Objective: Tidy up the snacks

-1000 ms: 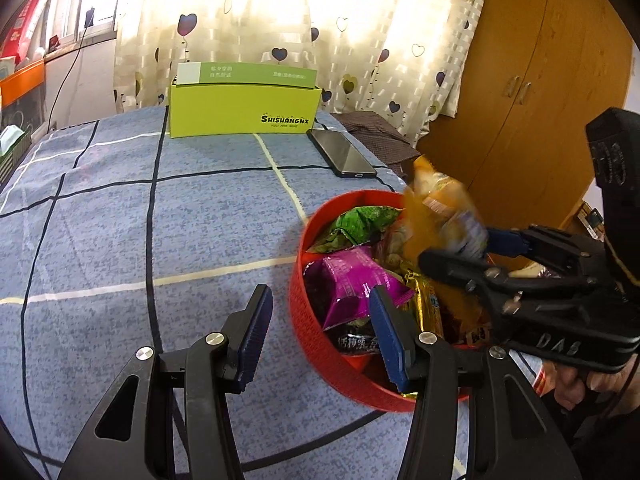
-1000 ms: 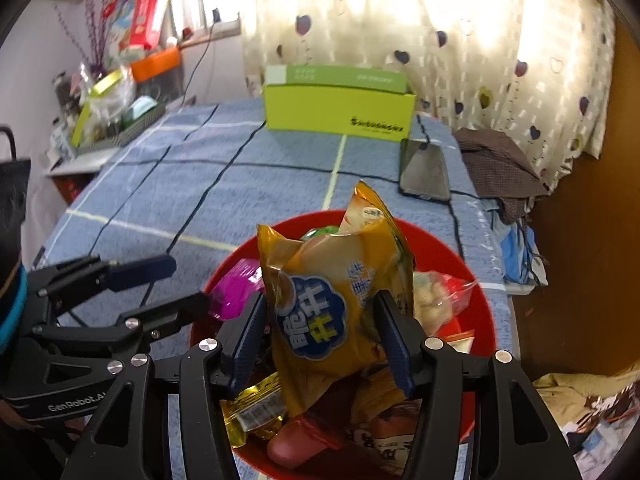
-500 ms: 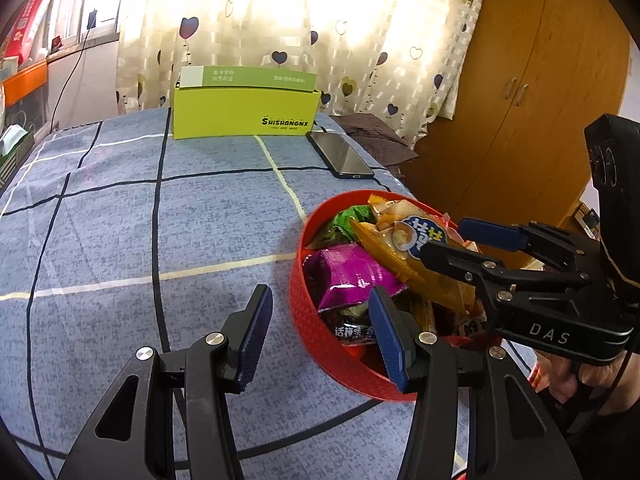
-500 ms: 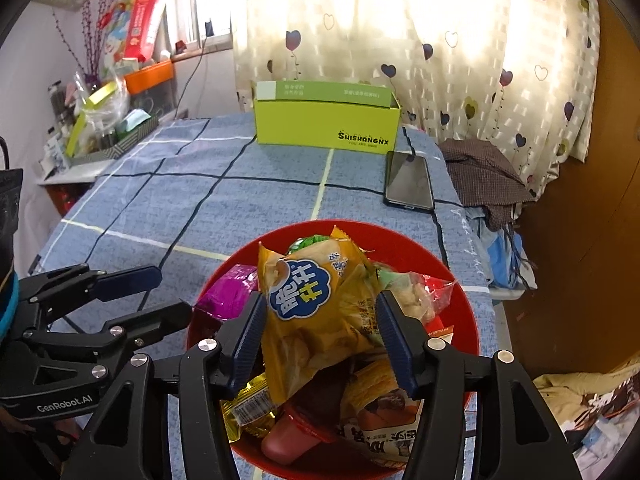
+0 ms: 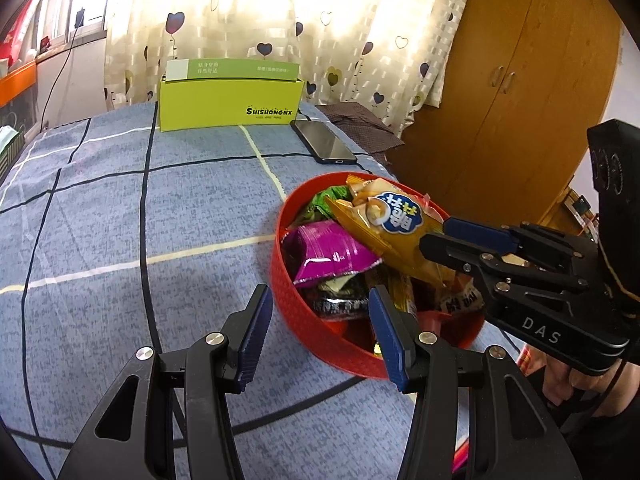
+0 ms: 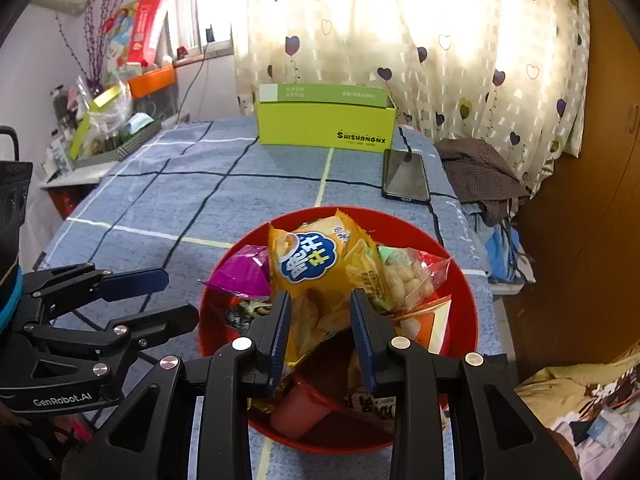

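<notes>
A round red bowl [image 5: 292,304] [image 6: 464,304] full of snack packets sits on the blue checked cloth. An orange chip bag [image 6: 316,268] [image 5: 392,224] lies on top of the pile, beside a purple packet [image 5: 328,252] [image 6: 240,274]. My right gripper [image 6: 320,320] is over the bowl's near side with the bag's lower end between its fingers; whether the pads still press it is unclear. In the left wrist view it [image 5: 444,236] comes in from the right. My left gripper [image 5: 318,320] is open and empty, astride the bowl's near rim, and shows at the left of the right wrist view [image 6: 180,294].
A lime green open box [image 5: 230,102] [image 6: 326,124] stands at the cloth's far end, with a dark phone [image 5: 324,146] [image 6: 406,176] beside it. A brown garment [image 6: 480,172] lies past the right edge. Cluttered shelf [image 6: 104,128] at left; wooden wardrobe [image 5: 516,92] at right.
The right gripper has lowered the orange chip bag from upright above the bowl to lying on the snack pile. The left gripper has stayed open in place.
</notes>
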The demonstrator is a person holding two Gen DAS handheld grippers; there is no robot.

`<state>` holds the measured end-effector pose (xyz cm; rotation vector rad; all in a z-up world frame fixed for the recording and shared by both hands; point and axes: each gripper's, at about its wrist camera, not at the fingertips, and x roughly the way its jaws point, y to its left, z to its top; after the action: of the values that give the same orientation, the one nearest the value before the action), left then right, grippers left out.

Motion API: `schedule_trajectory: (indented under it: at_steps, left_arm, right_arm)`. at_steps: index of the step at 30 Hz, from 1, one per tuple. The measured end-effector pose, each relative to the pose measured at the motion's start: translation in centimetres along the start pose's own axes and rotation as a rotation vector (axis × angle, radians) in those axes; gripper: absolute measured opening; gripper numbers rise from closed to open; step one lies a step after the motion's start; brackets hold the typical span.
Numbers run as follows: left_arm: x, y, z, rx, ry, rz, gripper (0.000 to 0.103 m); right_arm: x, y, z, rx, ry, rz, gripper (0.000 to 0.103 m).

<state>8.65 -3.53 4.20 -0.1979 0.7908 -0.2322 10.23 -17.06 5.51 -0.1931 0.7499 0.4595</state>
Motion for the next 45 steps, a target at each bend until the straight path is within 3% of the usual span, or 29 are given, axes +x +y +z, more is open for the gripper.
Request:
schedule_trajectory:
  at_steps: [16,20,28,40,45]
  left_arm:
    - [-1.7,0.1,-1.9,0.025,-0.020,0.052,0.051]
    - [-1.8,-0.5,-2.4,0.043,-0.014,0.040,0.051]
    - [-1.7,-1.8,-3.4,0.088,0.002,0.046,0.051]
    - [-1.2,-3.2,-4.2,0.105,0.031,0.023,0.052]
    - [-0.9,-3.6,-4.5,0.111,0.038,0.047,0.052]
  right_arm:
    - [-2.3,1.0,-4.0,0.118,0.004,0.042,0.029]
    - [-3.0,0.9,-4.9,0.149,0.007,0.028,0.034]
    - [-3.3,1.2,-6.4,0.164,0.041,0.043,0.040]
    - [-3.2,1.1,-7.1,0.135,0.040,0.008,0.040]
    - [-3.1,1.0,-7.3,0.135,0.041,0.002,0.040]
